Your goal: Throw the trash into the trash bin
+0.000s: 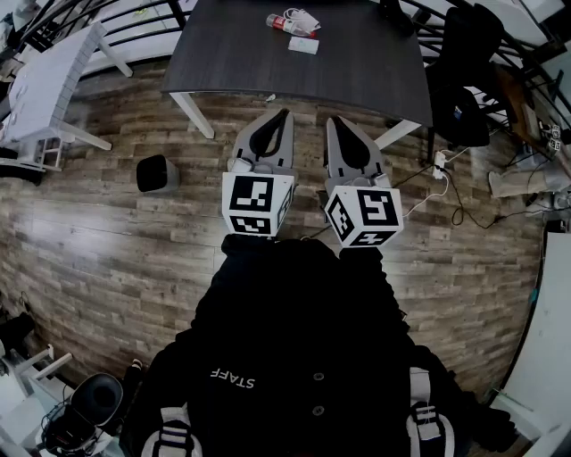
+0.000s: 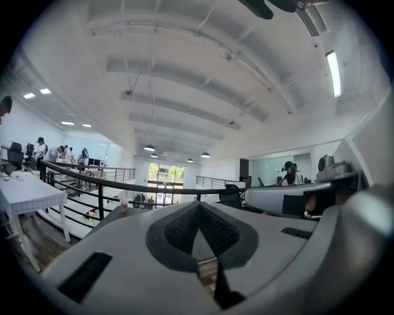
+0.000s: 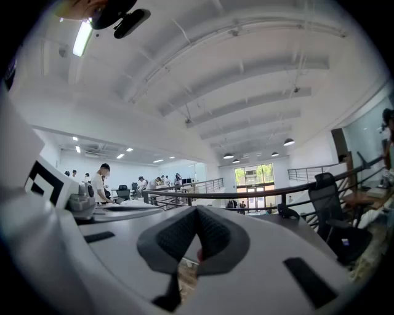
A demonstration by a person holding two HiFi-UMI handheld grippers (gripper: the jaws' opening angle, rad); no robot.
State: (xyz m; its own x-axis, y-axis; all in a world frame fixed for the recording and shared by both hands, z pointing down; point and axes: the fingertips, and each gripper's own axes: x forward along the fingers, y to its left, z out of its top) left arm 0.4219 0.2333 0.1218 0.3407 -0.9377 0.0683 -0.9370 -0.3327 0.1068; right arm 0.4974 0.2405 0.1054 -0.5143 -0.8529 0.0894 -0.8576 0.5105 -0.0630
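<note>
Both shut tight w/ nothing gripped: left tool (image 1: 285, 114) & right tool (image 1: 329, 121), side by side. Trash, i.e. bottle (image 1: 282, 24), crumpled paper (image 1: 306, 19) & card (image 1: 303, 45), lies ahead of both, far side of table (image 1: 375, 71). On floor, left of left tool: black bin (image 1: 156, 173).

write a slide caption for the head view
Left claw and right claw shut, empty, facing dark table with bottle; black bin on floor

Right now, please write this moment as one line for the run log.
left gripper: shut, empty | right gripper: shut, empty | trash: on table, untouched | bin: on floor, left of grippers
</note>
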